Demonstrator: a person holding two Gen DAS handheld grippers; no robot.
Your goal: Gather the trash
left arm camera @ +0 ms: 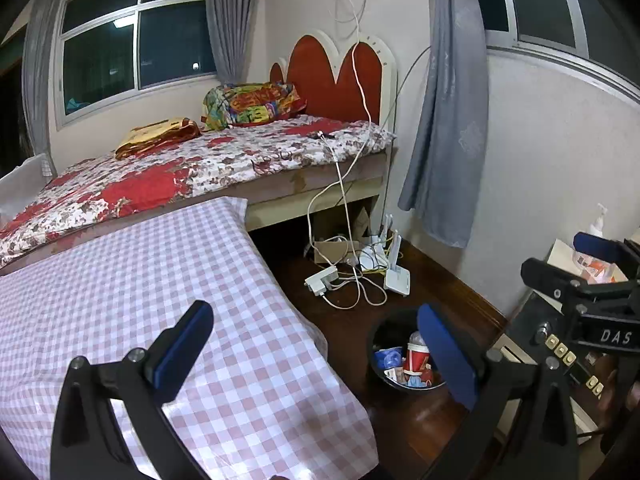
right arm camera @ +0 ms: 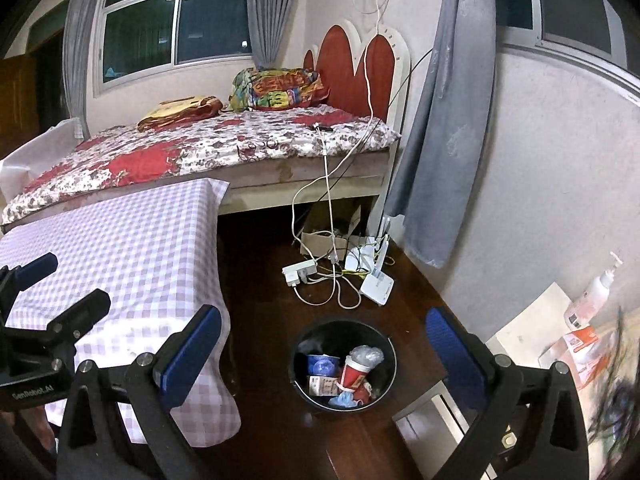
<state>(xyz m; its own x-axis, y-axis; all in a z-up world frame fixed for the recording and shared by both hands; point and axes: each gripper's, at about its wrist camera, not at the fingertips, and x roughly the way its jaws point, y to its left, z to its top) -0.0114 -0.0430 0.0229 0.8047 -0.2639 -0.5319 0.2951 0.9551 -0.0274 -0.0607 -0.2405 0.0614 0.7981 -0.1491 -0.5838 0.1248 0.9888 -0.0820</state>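
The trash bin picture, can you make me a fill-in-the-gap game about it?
The black trash bin stands on the ____ floor.
Inside it, the paper cup is mostly ____.
The right gripper holds ____.
The table wears a ____ cloth.

Missing words: wooden; red; nothing; checkered

Left tongs [left arm camera: 316, 354] spread wide, nothing between the blue pads, hanging over the edge of the pink-checked desk [left arm camera: 140, 280]. Below, on the dark wood floor [left arm camera: 332, 320], a black bin [left arm camera: 404, 364] holding a red cup [left arm camera: 416, 358] and scraps. Right tongs [left arm camera: 580, 272] at the far right edge. Behind, a floral bed [left arm camera: 200, 164] and tangled white cables [left arm camera: 352, 272].
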